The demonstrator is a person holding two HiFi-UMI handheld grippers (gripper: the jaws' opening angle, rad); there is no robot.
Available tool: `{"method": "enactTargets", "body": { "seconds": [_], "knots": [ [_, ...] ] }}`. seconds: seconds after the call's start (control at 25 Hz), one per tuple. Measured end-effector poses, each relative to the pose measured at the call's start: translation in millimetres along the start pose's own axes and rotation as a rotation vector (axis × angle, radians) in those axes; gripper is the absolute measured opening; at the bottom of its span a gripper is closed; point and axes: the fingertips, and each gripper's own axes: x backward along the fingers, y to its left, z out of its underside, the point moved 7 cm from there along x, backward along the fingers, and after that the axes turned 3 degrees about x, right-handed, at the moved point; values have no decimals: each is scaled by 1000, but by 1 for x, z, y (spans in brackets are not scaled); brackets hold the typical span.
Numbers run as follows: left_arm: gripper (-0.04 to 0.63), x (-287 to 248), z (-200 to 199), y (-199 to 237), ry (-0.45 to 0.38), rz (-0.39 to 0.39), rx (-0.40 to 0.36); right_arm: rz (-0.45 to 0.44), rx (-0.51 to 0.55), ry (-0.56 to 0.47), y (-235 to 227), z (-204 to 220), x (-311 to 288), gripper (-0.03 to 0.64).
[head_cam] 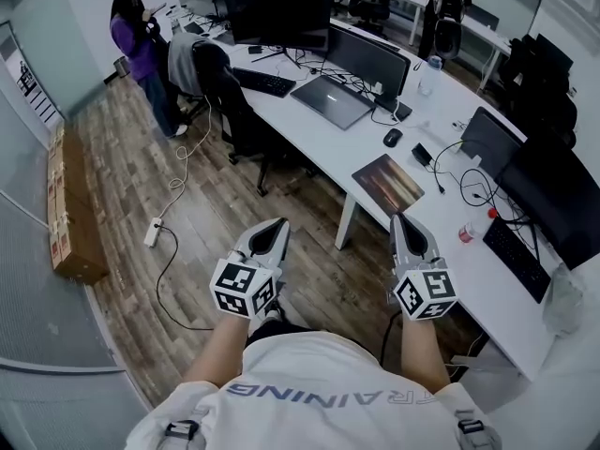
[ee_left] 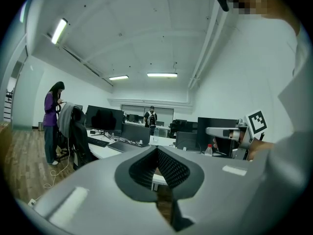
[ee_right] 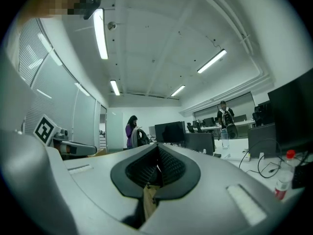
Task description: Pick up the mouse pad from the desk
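Observation:
The mouse pad [head_cam: 387,183], a brownish rectangle with a landscape print, lies flat near the front edge of the white desk [head_cam: 487,289]. My left gripper [head_cam: 273,227] is held level above the wooden floor, well to the left of the pad and short of the desk, with its jaws together and nothing in them. My right gripper [head_cam: 401,221] hovers just in front of the pad's near edge, apart from it, also shut and empty. In the left gripper view the ribbed pads [ee_left: 166,166] of the left gripper [ee_left: 157,153] meet. The right gripper [ee_right: 157,152] likewise shows no gap in its own view.
A black mouse [head_cam: 392,137], a laptop [head_cam: 331,101], monitors and cables crowd the desk behind the pad. A red-capped bottle [head_cam: 466,233] and a keyboard [head_cam: 516,256] lie to the right. A person in purple [head_cam: 136,36], a chair [head_cam: 225,92] and a floor power strip [head_cam: 152,231] stand left.

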Motion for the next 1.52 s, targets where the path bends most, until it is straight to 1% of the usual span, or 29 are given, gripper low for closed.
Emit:
{"method": "enactTargets", "body": {
  "seconds": [0.12, 0.32, 0.52, 0.64, 0.84, 1.04, 1.16, 1.32, 1.52],
  "knots": [
    [0, 0, 1, -1, 7, 7, -2, -14, -24, -16, 0, -1, 1, 14],
    [0, -6, 0, -4, 23, 21, 0, -9, -33, 5, -5, 4, 1, 14],
    [0, -17, -2, -9, 39, 53, -19, 50, -62, -1, -18, 9, 6, 14],
    [0, -27, -3, -5, 53, 73, -16, 80, -68, 2, -24, 11, 4, 14],
    [0, -55, -4, 6, 72, 130, -21, 126, -66, 21, -32, 14, -8, 14],
    [0, -94, -11, 27, 77, 205, -27, 187, -52, 47, -39, 14, -34, 14],
    [0, -115, -19, 49, 78, 246, -33, 226, -42, 59, -38, 9, -57, 14],
    [0, -142, -26, 85, 91, 283, -5, 266, -7, 71, -30, 0, -90, 14],
    [0, -169, -31, 121, 109, 353, 18, 340, 22, 121, -19, 1, -117, 14]
  ]
}}
